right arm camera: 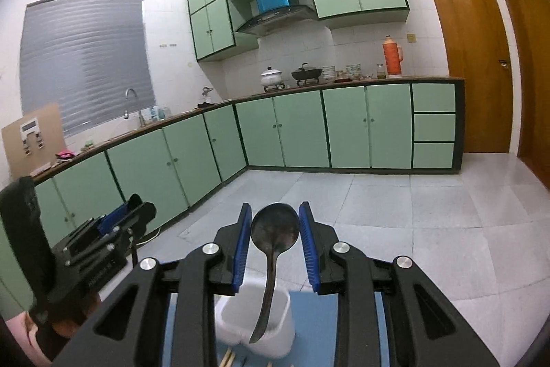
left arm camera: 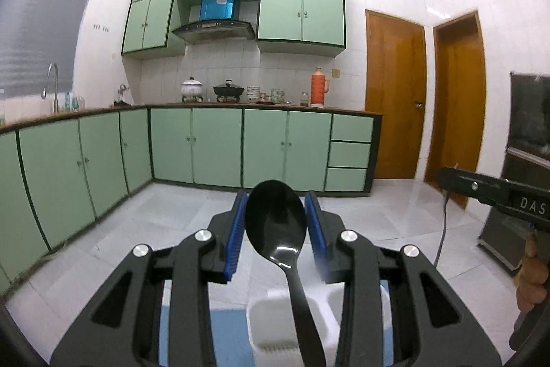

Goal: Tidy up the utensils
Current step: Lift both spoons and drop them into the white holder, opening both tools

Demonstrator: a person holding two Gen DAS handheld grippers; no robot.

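Spoons are up in the air, one in each hand-held gripper. The left hand-held gripper [left arm camera: 275, 222] is clamped on the black plastic spoon [left arm camera: 275, 222] at its bowl, handle trailing down over the white caddy [left arm camera: 271, 325]. The right hand-held gripper [right arm camera: 275, 231] pinches the dark wooden spoon [right arm camera: 274, 229] the same way, above its white holder [right arm camera: 254, 319]. Both look light and stiff; the glossy plastic one seems likelier to slip. Gripping nearer the neck would probably steady them.
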